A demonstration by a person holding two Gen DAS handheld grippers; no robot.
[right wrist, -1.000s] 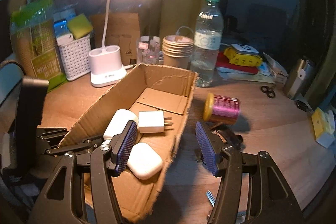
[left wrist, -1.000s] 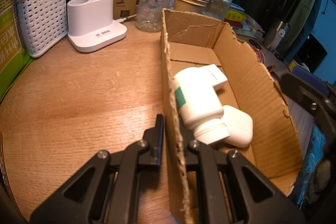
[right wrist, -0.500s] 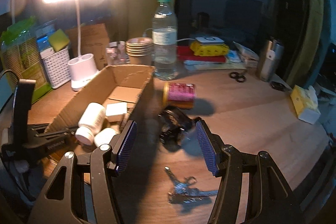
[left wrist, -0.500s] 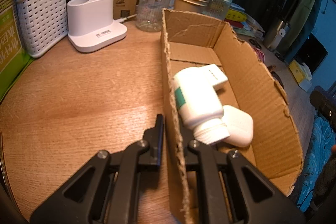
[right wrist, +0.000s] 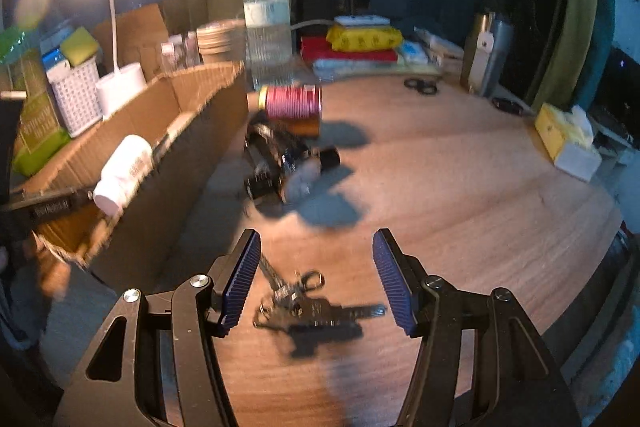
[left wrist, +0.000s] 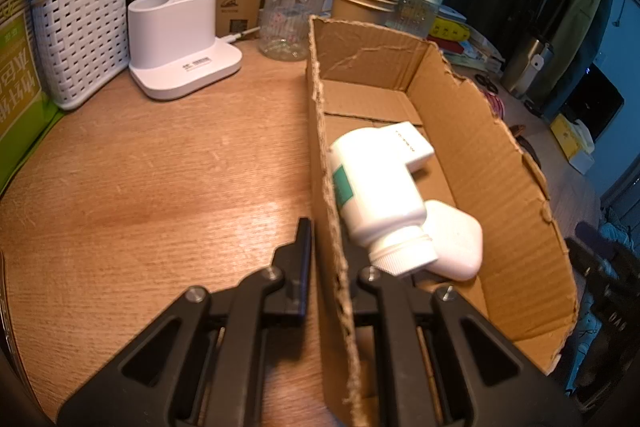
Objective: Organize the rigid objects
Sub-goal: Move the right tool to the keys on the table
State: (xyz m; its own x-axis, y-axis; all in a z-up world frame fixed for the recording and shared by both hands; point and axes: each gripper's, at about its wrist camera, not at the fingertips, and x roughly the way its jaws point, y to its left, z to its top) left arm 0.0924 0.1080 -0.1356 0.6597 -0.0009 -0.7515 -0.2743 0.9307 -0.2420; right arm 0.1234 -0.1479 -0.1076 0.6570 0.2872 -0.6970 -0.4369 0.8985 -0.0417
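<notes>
The left gripper [left wrist: 326, 267] is clamped on the near side wall of the cardboard box [left wrist: 488, 163], one finger outside and one inside. Inside the box lie a white bottle [left wrist: 376, 187] on its side, a white charger [left wrist: 412, 145] behind it and a white case [left wrist: 456, 243] beside its cap. The right gripper [right wrist: 316, 279] is spread wide above a bunch of keys [right wrist: 312, 303] on the wooden table [right wrist: 460, 195]. Farther off lie a dark object [right wrist: 288, 163], blurred, and a red can [right wrist: 292, 101] on its side
</notes>
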